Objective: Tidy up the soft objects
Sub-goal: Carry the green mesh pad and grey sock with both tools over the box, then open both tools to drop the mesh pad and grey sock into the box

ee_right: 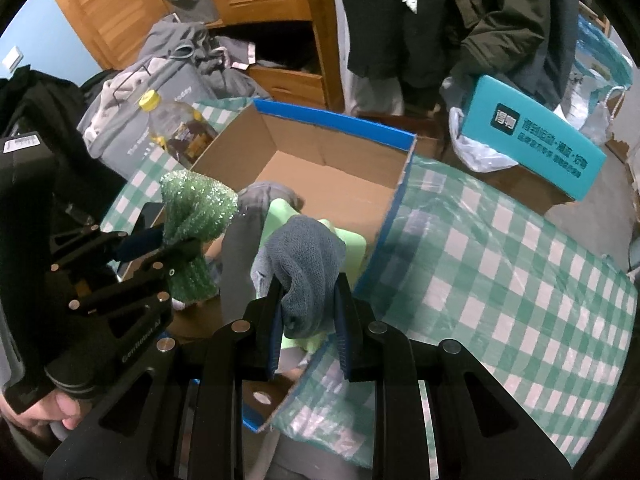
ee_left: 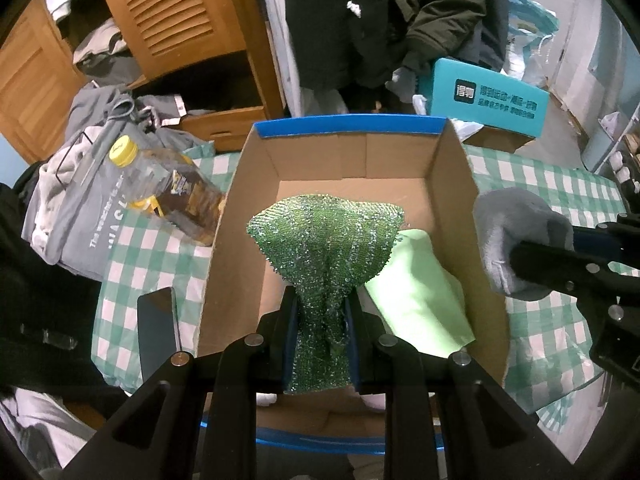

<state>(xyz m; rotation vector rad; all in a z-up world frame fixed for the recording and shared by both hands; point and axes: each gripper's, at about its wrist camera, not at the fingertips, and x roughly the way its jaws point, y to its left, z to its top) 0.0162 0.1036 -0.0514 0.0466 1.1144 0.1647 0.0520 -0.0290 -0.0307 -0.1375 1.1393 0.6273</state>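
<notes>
**2 grippers, 2 cloths, both over the box**

Left gripper [ee_left: 320,320] first: its jaws are pinched tight on a green glittery scouring cloth [ee_left: 326,240], knobbly and sparkling, the fabric bunched into a narrow waist between the blue pads and fanning wide above them. It hangs over the open cardboard box [ee_left: 452,184], a plain brown corrugated carton with a bright blue rim.

Over to the right gripper [ee_right: 308,312]: jaws clamped on a grey knitted cloth [ee_right: 304,256], soft and ribbed, folded into a rounded lump that bulges up out of the pads. It sits just above the box's near right corner.

Down inside the box lies a pale green cloth [ee_left: 416,300], smooth and flat-woven, against the right wall. In the right wrist view another grey piece [ee_right: 268,194] shows behind it.

The box stands on a green-and-white checked tablecloth [ee_right: 500,272], glossy like plastic. To its left, touching the wall, a clear plastic bottle [ee_left: 168,184] with a yellow cap lies tilted, and a dark phone [ee_left: 158,328] rests flat. Beyond, a teal carton [ee_left: 488,98] and wooden louvred doors [ee_left: 168,4].
</notes>
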